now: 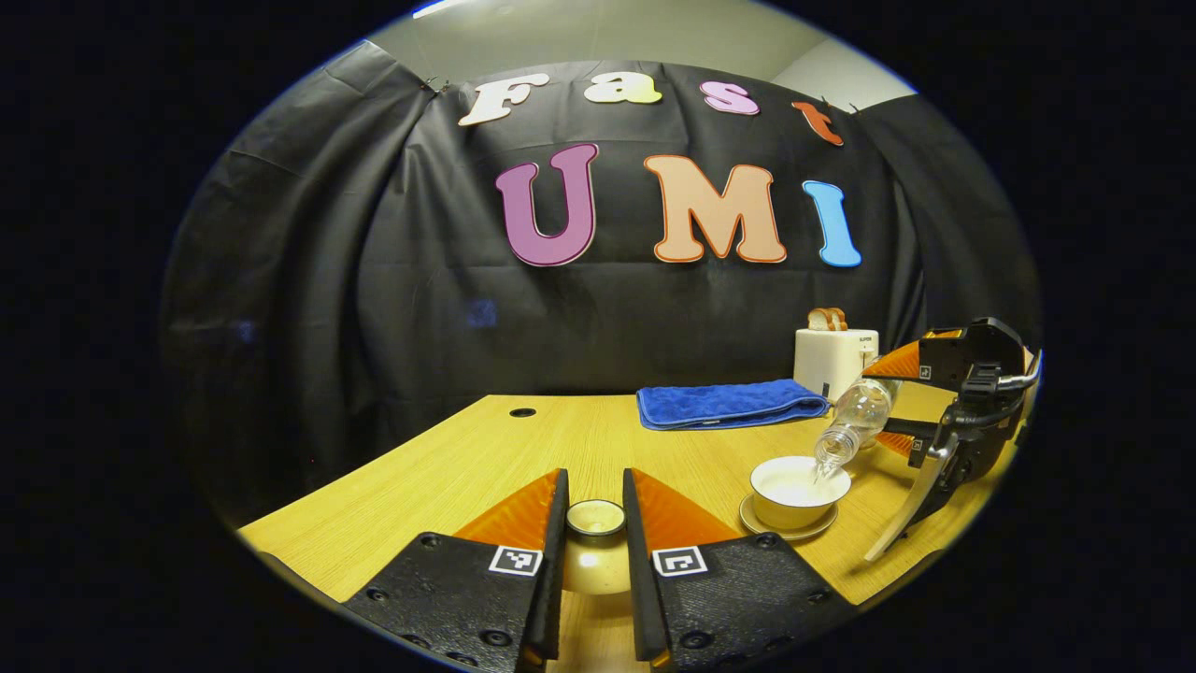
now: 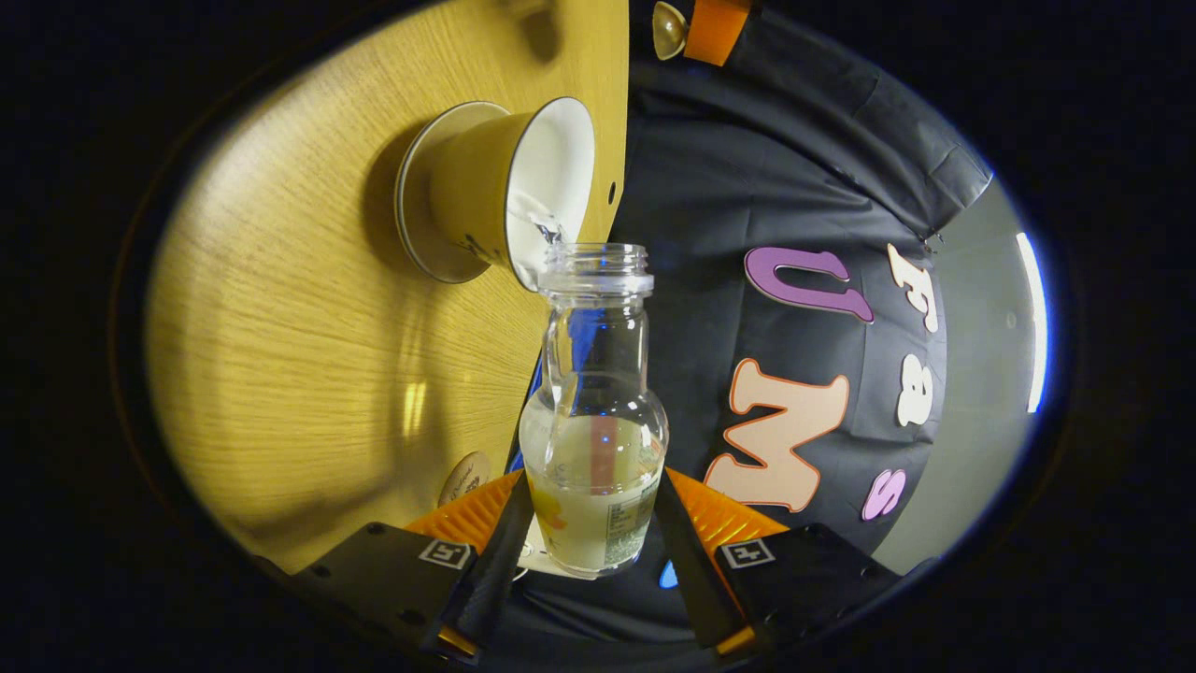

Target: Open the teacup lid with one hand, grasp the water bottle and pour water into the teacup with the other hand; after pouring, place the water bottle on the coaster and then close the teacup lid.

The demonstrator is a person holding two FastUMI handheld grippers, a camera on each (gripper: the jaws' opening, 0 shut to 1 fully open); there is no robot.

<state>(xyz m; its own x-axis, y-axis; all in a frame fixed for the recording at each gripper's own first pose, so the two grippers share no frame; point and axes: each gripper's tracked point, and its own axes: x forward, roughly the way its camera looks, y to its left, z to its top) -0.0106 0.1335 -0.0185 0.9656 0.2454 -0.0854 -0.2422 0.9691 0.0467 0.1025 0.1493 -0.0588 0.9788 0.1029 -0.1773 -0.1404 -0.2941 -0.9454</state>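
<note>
1. The right tool (image 2: 590, 523) is clamped on the water bottle (image 2: 594, 439), both fingers pressing the lower body. The bottle is tipped steeply, its open mouth just over the rim of the teacup (image 2: 509, 192), and a thin stream runs into the cup.
2. Seen from the left gripper view, the same bottle (image 1: 852, 421) slants down toward the teacup (image 1: 800, 491), which sits on its saucer (image 1: 787, 531) on the worktop (image 1: 448, 467), with the right tool (image 1: 911, 402) behind it.
3. The left tool (image 1: 595, 523) is closed on the teacup lid (image 1: 595, 551), one finger on each side, and holds it off to the side of the cup.
4. Handling, as I judge it: the bottle looks like clear, hard plastic or glass, smooth and likely slippery. It is part full, so its weight shifts as the water runs. The grip on the wide lower body seems the sound place; the neck is narrower and offers less purchase.
5. The lid and cup look ceramic: stiff, glossy, breakable. The lid is small and rounded, so it could slide out of a loose hold.
6. A round disc (image 2: 464, 477) that may be the coaster lies on the worktop near the right tool's fingers; I cannot tell for sure.
7. A blue towel (image 1: 729, 404) and a toaster (image 1: 833, 360) stand farther back.
</note>
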